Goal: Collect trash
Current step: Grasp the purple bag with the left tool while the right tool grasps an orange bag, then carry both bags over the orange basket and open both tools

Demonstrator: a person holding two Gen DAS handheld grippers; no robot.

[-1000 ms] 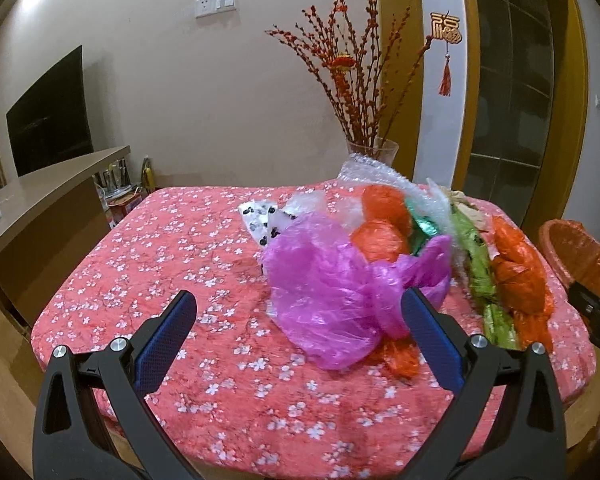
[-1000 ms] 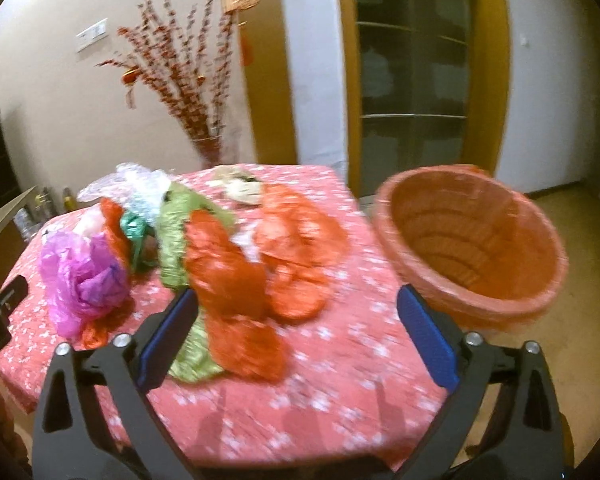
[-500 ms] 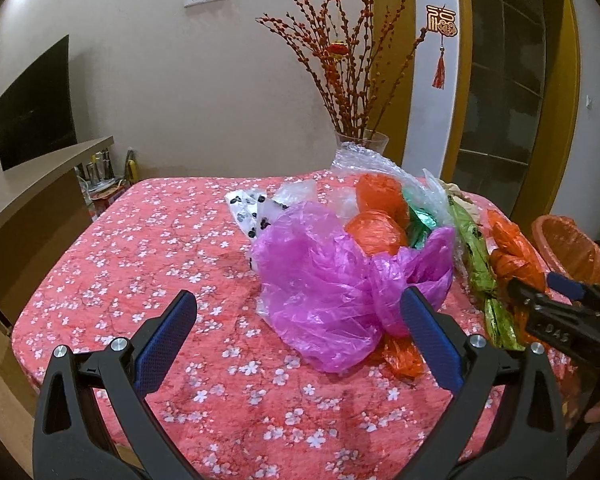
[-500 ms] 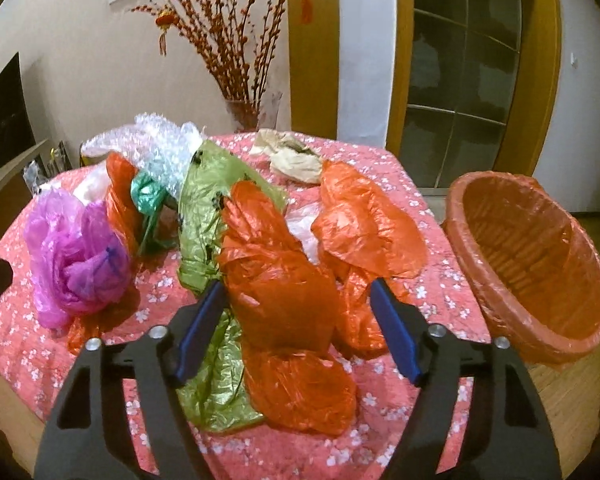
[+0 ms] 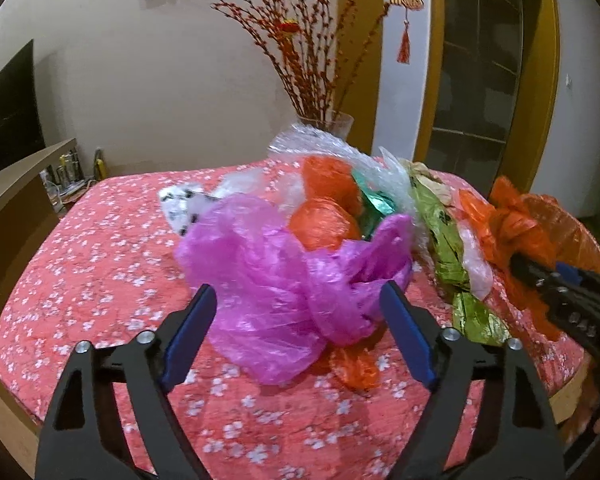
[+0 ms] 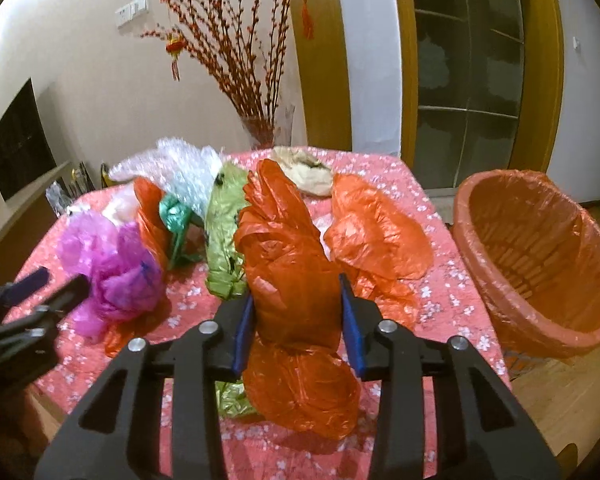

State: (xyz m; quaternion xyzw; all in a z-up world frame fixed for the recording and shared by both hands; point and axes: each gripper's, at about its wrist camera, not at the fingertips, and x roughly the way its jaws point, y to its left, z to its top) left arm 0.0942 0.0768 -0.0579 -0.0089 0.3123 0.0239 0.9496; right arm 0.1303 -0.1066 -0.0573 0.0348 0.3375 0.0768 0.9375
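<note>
Nearest to us, our right tongs have their blue pads pressed against both sides of an orange plastic bag, gripping it where it bunches up from the table. Below the pads the same orange plastic spreads in a crumpled lobe toward the table's near edge. Our left tongs are spread wide, holding nothing, with a purple plastic bag lying just beyond and between the pads; whether the pads touch it we cannot tell.

A little farther on, a green foil wrapper lies beside the gripped bag on its left, and a second orange bag lies flat on its right. Left of the green wrapper sit a twisted teal bag and another orange piece, with the purple bag at the far left of the heap.

Off the table's right side stands a basket lined with orange plastic, tilted toward us, well apart from the gripped bag.

Toward the back of the table lie clear bubble wrap and a beige crumpled wrapper. Behind them a glass vase holds red budded branches against the wall.
</note>
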